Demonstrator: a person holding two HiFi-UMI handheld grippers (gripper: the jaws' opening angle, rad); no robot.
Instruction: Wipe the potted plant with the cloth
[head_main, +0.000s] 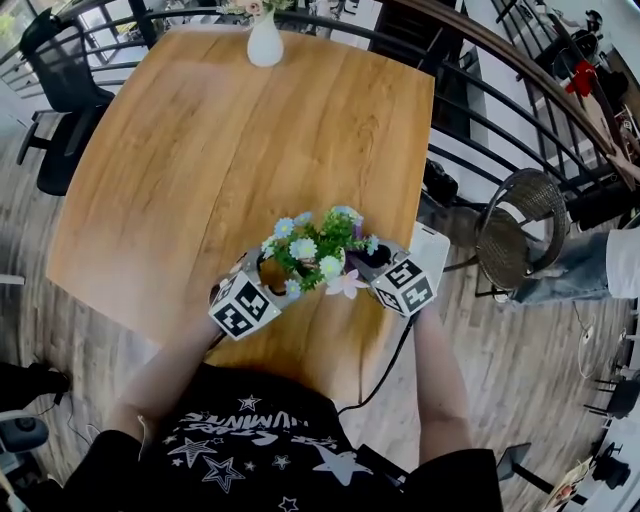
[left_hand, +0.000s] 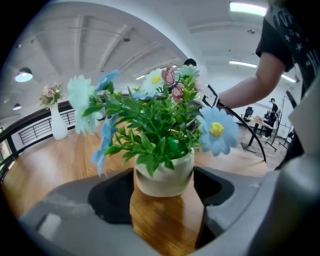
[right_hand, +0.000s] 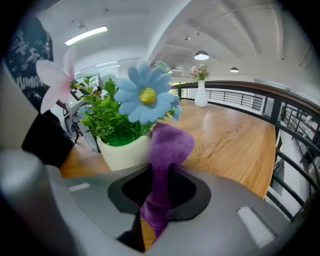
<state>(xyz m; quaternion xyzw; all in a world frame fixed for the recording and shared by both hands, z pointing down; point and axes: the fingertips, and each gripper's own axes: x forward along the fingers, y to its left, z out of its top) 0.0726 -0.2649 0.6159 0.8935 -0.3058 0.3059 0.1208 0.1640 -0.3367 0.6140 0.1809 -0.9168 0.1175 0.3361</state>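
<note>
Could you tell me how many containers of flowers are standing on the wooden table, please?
2: the potted plant toward the near edge, and a white vase at the far edge; none appears hidden.

Small round potted plant (head_main: 313, 252) — cream-white pot (left_hand: 164, 176), mid-green leaves, pale-blue daisies with yellow centres, one light-pink bloom (right_hand: 54, 80). Soft purple cloth (right_hand: 167, 150), one even tone throughout. Rectangular wooden table (head_main: 220, 150): warm orange-brown with darker streaked grain. Left gripper (left_hand: 163, 192) and right gripper (right_hand: 160, 192) — matt grey shells, black jaw linings, each carrying a white cube (head_main: 240, 307) patterned with black square markers. Slender white vase (head_main: 265, 42). Person's black shirt (head_main: 270, 450), printed with white stars.
</note>
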